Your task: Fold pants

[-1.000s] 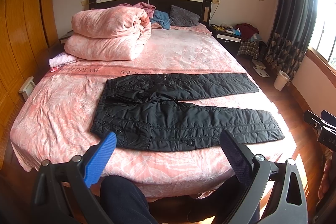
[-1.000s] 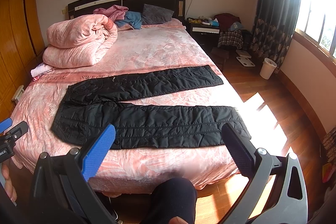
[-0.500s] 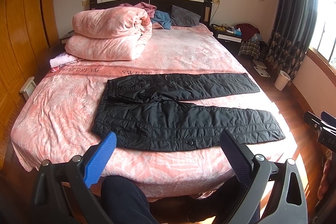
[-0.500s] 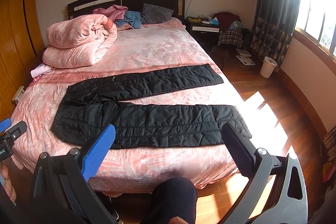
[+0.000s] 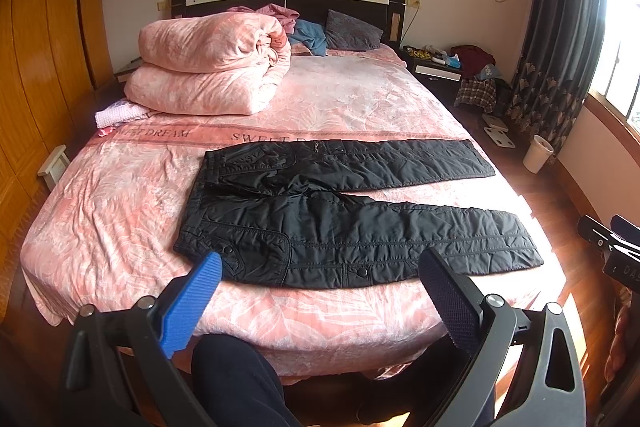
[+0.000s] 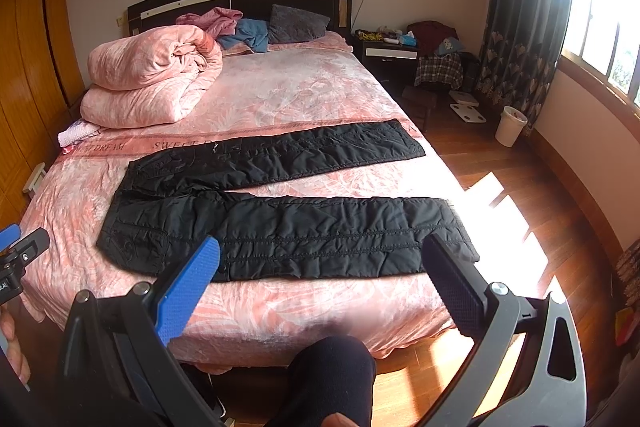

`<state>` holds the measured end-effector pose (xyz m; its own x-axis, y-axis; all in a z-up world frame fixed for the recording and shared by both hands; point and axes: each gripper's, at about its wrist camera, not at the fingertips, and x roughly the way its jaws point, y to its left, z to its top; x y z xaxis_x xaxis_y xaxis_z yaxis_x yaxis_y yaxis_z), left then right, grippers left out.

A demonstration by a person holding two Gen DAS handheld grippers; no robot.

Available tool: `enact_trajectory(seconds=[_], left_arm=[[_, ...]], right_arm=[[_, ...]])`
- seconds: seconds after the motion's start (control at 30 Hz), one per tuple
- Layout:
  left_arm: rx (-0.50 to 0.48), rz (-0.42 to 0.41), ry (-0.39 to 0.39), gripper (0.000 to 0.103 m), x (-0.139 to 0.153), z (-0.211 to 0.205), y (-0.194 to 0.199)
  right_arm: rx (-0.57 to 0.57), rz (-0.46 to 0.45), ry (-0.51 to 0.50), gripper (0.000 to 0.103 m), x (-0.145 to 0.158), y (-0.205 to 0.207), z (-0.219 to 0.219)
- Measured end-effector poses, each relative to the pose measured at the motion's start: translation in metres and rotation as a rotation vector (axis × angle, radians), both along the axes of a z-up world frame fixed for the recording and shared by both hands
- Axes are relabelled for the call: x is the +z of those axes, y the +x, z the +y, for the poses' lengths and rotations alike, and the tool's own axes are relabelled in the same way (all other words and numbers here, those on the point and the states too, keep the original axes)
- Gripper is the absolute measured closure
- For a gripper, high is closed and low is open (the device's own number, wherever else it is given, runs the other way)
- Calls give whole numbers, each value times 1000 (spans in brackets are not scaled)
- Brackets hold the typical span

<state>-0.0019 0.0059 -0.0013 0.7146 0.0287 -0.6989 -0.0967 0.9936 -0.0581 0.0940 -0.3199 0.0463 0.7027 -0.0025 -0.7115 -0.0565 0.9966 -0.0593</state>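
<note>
In the left wrist view, we hold the left tool at the bottom of the frame, its fingers spread wide apart and gripping nothing. Black pants lie flat across the middle of the frame on the pink bed, legs parted and pointing right. A rolled pink duvet sits upper left.

In the right wrist view, our right tool is also spread apart and empty at the bottom. The pants lie centre frame, waist to the left.
</note>
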Motion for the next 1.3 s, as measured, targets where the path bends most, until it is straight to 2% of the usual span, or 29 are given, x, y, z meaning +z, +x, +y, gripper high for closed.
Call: enact_trajectory(seconds=[0.97,1.17,1.3], left_arm=[[-1,2,-6,4,-1,1,0],[-19,49,-70,4,-19,14,7],[-34,50,-196,4,-29,36,14]], right_arm=[[2,5,-1,2,-2,-1,1],[3,13,-2,2,-8,2,1],[8,21,-4,2,-14,6,2]])
